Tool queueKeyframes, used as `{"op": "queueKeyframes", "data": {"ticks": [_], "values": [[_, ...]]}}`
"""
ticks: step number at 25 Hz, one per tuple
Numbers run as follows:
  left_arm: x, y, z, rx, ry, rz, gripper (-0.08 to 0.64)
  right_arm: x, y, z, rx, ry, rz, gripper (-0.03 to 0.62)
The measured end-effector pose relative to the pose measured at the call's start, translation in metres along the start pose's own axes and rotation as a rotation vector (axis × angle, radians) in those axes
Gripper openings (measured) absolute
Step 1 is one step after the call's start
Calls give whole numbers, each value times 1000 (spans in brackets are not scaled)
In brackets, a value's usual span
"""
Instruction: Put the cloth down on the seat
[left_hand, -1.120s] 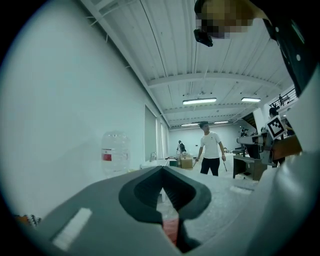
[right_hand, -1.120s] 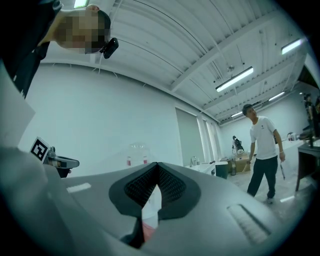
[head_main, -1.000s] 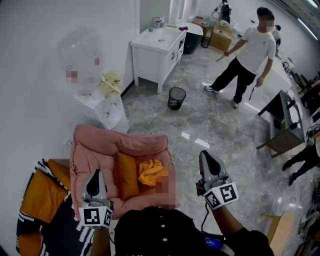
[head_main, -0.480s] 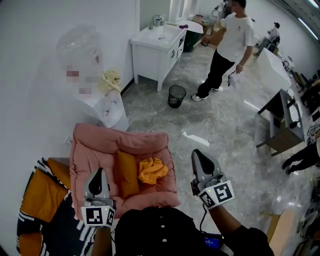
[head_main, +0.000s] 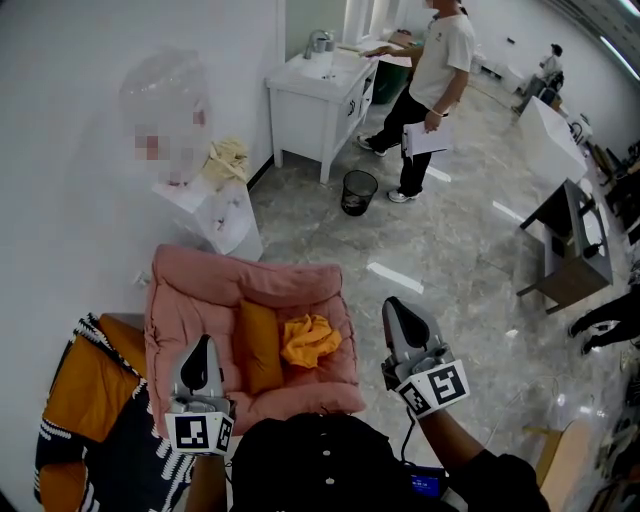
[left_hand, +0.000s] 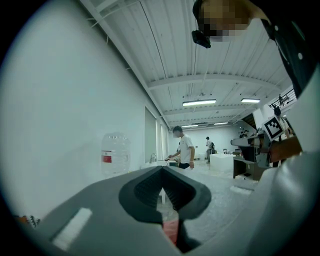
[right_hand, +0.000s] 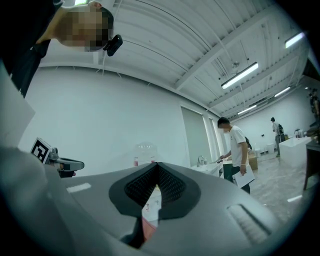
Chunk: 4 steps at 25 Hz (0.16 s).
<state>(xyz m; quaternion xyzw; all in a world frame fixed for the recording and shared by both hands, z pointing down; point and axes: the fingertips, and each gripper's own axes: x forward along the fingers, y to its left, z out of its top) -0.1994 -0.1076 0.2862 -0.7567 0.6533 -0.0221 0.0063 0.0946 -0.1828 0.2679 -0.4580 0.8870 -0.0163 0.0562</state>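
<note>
the cloth (head_main: 308, 340), a crumpled yellow-orange bundle, is seen lying on the seat (head_main: 240, 285) of the pink armchair, just beside an upright orange cushion (head_main: 258, 345) and touching its right face. it is left loose and bunched, not spread out, and nothing is holding it. the put-down is therefore judged to be done already.

the left gripper (head_main: 203, 350) is held over the chair's front left corner, and the right gripper (head_main: 402, 315) is held off the chair's right side above the floor. both are well apart from the cloth, probably so that it is not dragged off again.

in the left gripper view the fingers (left_hand: 145, 192) are shown pressed together with nothing between them. the same is shown for the fingers (right_hand: 140, 189) in the right gripper view, which are also closed and empty. both grippers are pointed into the room, where a person (head_main: 430, 80) is seen standing by a white cabinet (head_main: 315, 95).
</note>
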Motion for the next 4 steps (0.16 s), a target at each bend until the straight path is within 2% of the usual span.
{"op": "queueKeyframes", "data": {"ticks": [4], "values": [[-3,-1,-1,4,-3,-1,2,-1,3,0,-1,-4,4,26]]}}
